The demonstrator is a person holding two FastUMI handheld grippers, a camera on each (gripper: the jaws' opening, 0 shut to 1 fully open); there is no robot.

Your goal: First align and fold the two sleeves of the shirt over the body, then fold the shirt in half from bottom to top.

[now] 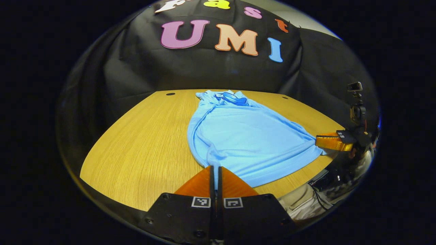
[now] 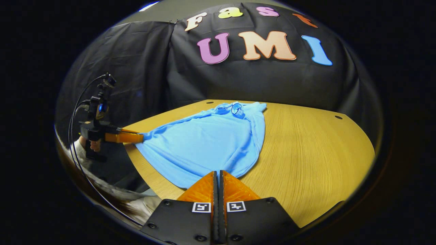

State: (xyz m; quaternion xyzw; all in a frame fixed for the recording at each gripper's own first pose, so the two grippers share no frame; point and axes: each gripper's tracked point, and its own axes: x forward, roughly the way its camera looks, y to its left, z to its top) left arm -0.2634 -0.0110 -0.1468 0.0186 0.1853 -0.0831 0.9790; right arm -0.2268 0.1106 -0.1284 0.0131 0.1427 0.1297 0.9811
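Your left gripper: fingers pressed together, no visible gap, pinching the near hem edge of the light blue shirt at one bottom corner. In the right gripper view you can see that same gripper off to the side, fingers flat and closed on the cloth, which is drawn to a point where they hold it; a hand grips its handle below. Your right gripper: same story, fingers together with only a thin seam between them, clamped on the hem at the other bottom corner. The left gripper view shows it at the far side, cloth also drawn into a point at the fingers, which sit at the table's near edge. The shirt lies flat on the wooden table, collar at the far end toward the black cloth wall, hem toward you. Both sleeves are already folded in over the body, so the outline narrows toward the collar and widens at the hem between your two grippers. The long side folds run as ridges up each side of the body. The hem stretch between the two grippers sits low at the table's near edge; can't tell whether it is lifted clear of the wood or resting on it. A light trouser leg shows below the table edge on your side. A small dark hole sits near the table's far corner.
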